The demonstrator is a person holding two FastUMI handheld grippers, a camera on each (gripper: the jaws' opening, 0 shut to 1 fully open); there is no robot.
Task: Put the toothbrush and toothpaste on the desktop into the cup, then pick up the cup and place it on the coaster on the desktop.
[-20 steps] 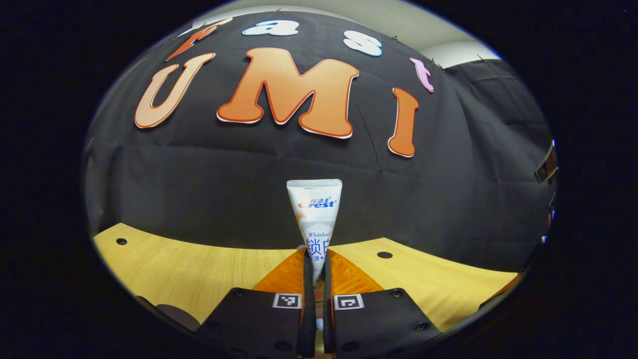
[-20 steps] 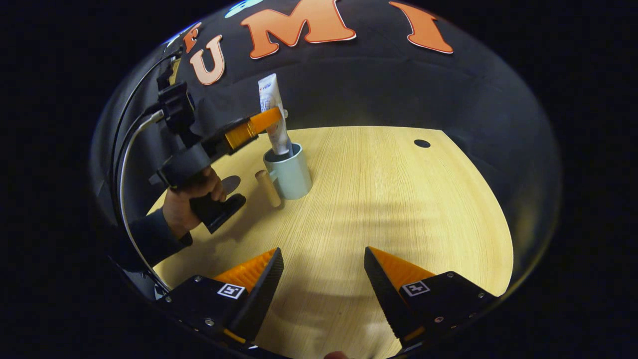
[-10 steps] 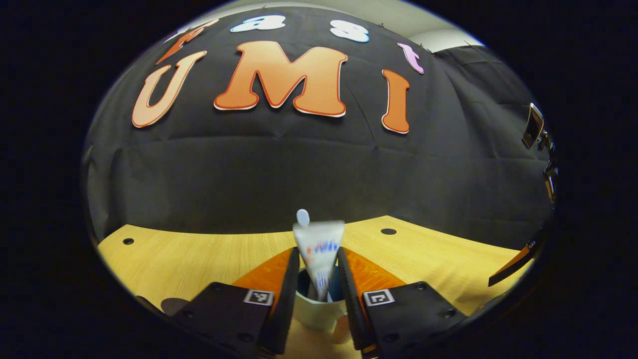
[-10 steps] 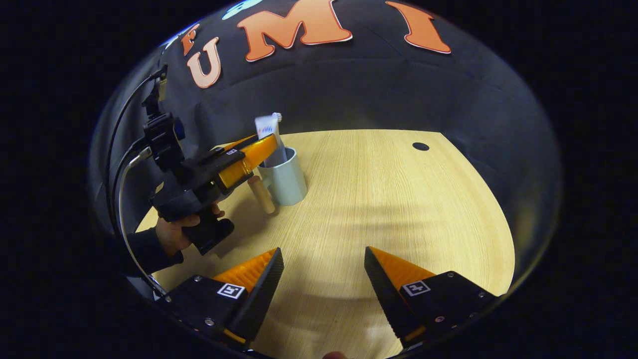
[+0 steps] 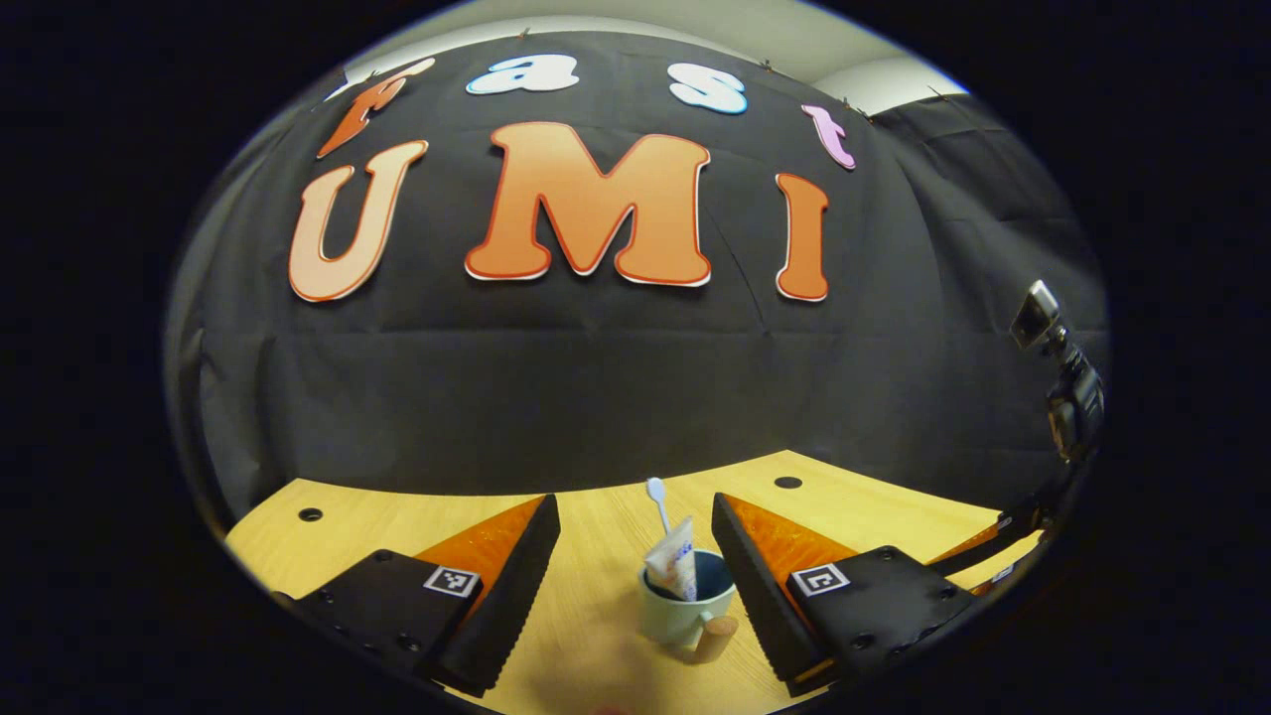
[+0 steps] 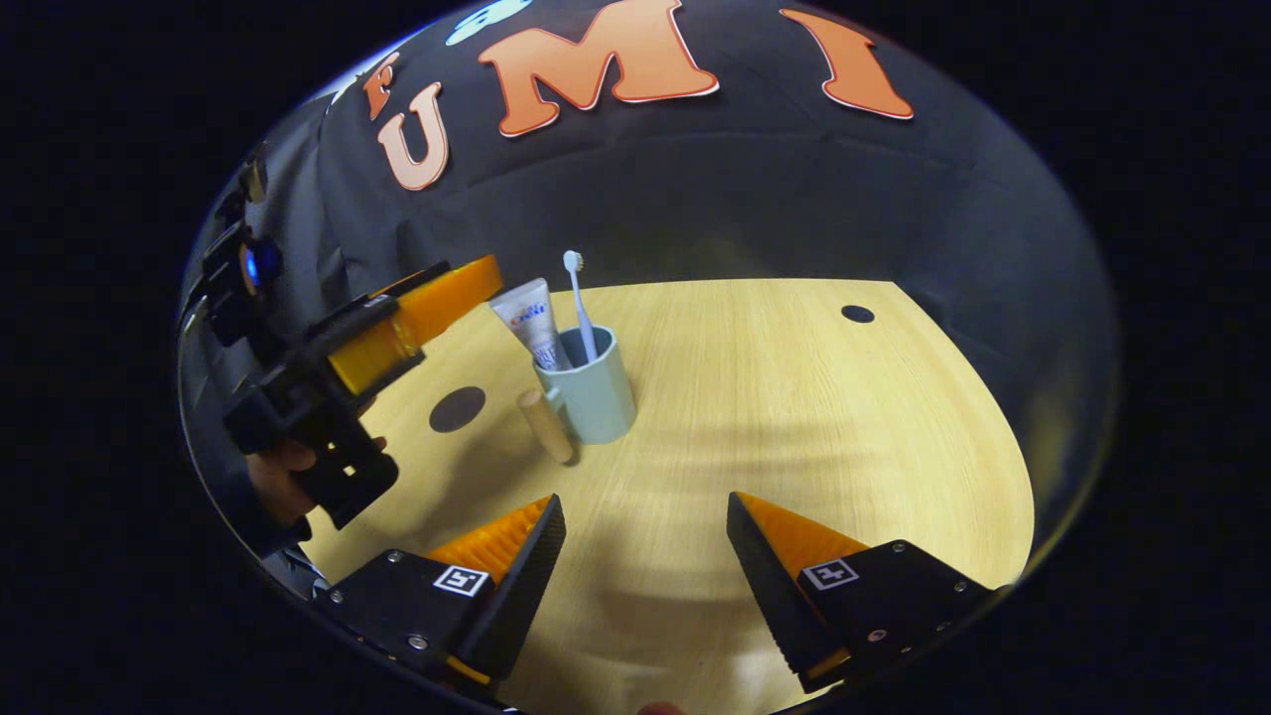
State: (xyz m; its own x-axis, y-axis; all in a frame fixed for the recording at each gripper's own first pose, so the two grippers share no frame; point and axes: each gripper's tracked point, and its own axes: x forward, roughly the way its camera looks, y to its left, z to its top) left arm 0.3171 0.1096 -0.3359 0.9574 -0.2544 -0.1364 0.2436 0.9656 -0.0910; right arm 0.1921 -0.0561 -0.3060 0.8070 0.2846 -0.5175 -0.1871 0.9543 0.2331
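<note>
A pale green cup (image 6: pixel 594 392) with a wooden handle (image 6: pixel 548 427) stands on the wooden desktop (image 6: pixel 794 397). In it lean the white toothpaste tube (image 6: pixel 531 323) and the white toothbrush (image 6: pixel 579 298), head up. My left gripper (image 6: pixel 452 293) hangs open to the left of the cup and a little above it, held by a hand (image 6: pixel 288 472). In the left gripper view the cup (image 5: pixel 685 611), toothpaste (image 5: pixel 673 566) and toothbrush (image 5: pixel 657 497) sit below, between the spread fingers of the left gripper (image 5: pixel 633 506). My right gripper (image 6: pixel 643 501) stands open and empty nearer the front, well short of the cup.
A dark round coaster (image 6: pixel 457 408) lies on the desktop left of the cup, under the left gripper. Small holes (image 6: pixel 857 314) mark the tabletop near its far edge. Bare wood stretches to the right of the cup. The black cloth wall closes the back.
The left gripper opened and let go of the toothpaste, which dropped into the cup beside the toothbrush. It then drew back and up. The right gripper stayed put.
</note>
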